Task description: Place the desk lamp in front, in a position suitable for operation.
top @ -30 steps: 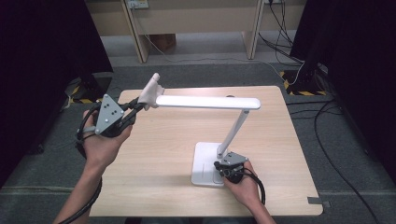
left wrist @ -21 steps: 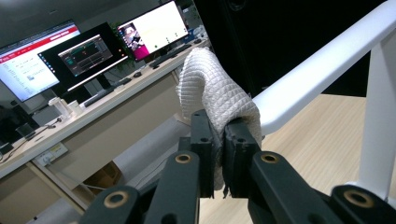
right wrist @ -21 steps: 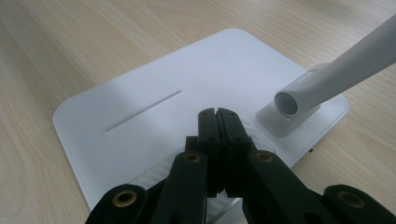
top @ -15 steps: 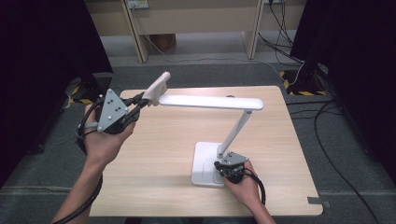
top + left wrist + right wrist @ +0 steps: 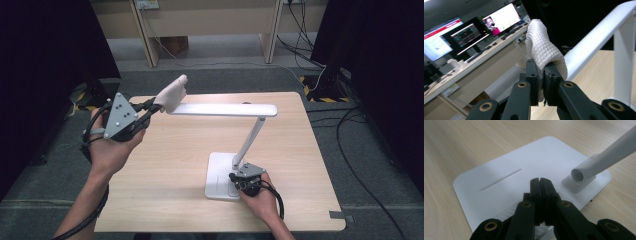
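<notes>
White quilted cleaning cloth, pinched tight in the left gripper, now sits a little higher against the left end of the white desk lamp's flat light bar than a second ago, so wiping looks under way. Right gripper, jaws closed empty, presses the lamp's white rectangular base on the pale wooden table.

Both tongs closed, hands apart

The left tongs are raised, pointing away from the person, jaws pinched together; the right tongs sit low, jaws pressed together, forearm entering from below.
</notes>
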A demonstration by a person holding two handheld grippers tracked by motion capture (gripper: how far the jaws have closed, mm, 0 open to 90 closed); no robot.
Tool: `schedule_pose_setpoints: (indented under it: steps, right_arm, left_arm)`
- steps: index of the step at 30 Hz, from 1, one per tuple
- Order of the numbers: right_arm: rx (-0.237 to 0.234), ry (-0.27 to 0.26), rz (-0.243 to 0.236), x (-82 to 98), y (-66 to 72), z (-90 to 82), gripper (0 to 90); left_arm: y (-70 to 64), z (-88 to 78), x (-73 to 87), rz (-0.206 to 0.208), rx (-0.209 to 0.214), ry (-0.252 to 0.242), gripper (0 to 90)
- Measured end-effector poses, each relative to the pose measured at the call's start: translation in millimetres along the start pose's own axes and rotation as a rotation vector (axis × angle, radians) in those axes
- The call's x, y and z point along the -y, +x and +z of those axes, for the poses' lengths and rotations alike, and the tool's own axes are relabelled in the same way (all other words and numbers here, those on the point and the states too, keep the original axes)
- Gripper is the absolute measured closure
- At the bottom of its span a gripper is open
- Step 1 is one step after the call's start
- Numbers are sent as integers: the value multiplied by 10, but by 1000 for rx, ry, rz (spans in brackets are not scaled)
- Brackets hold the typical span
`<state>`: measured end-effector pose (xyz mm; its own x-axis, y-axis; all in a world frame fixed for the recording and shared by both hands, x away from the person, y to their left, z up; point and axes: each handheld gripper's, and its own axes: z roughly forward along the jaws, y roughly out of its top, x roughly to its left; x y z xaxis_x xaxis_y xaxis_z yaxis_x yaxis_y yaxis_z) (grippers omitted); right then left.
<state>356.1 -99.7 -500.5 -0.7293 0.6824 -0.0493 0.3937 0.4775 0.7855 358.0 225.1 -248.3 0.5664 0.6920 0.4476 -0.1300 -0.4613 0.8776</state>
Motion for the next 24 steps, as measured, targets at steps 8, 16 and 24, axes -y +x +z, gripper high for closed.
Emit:
schedule_pose_setpoints:
  steps: [8, 16, 24]
  right_arm:
    - [-2, 2, 4, 1, 0, -2, 893]
    - [-2, -2, 0, 4, -3, -1, 893]
    - [-3, -6, 1, 7, -3, 1, 893]
  left_arm:
    - [-102, 157, -83, 23, 62, 20, 841]
    - [-174, 230, -72, -16, 74, 5, 843]
    - [-223, 268, -67, -43, 68, -5, 846]
